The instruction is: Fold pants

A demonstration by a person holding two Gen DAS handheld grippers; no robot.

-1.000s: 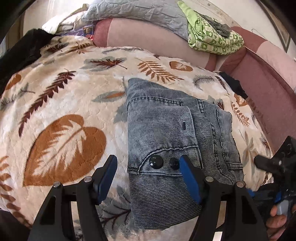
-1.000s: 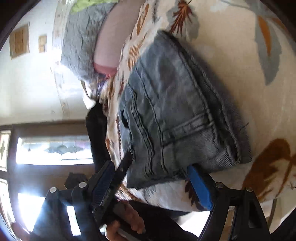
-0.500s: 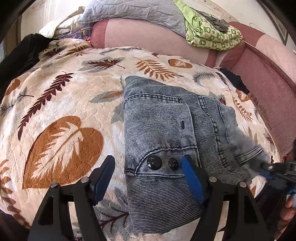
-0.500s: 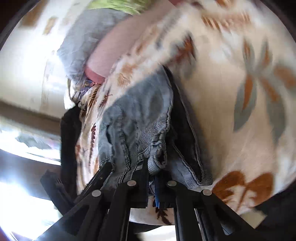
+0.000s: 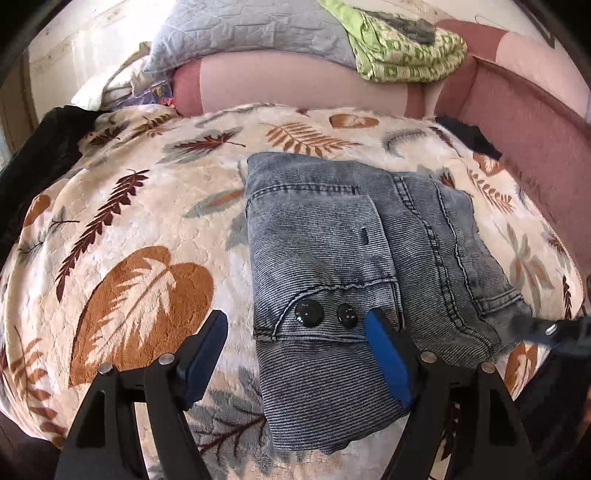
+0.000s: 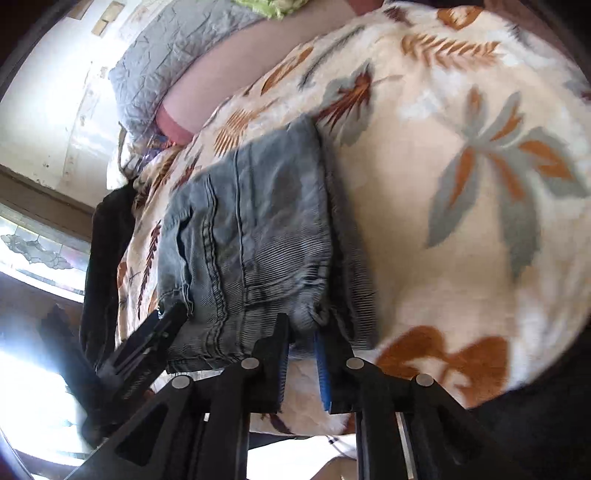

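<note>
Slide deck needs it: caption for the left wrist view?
Open left tool poised over folded denim pants on a leaf-print blanket.

Right gripper (image 5: 554,328): blurred, cut by frame edge beside pants (image 5: 354,280). Green quilt (image 5: 402,48) beyond pants: top cropped.

One folded pair of pants (image 5: 343,266) carrying two black buttons (image 5: 310,312) between the jaws, one leaf-print blanket (image 5: 140,229), one grey pillow (image 5: 251,33), one green quilt (image 5: 406,48) beyond.

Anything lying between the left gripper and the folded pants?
Nothing visible. The left gripper stands open right over the near edge of the pants; only the leaf-print blanket lies under them.
</note>
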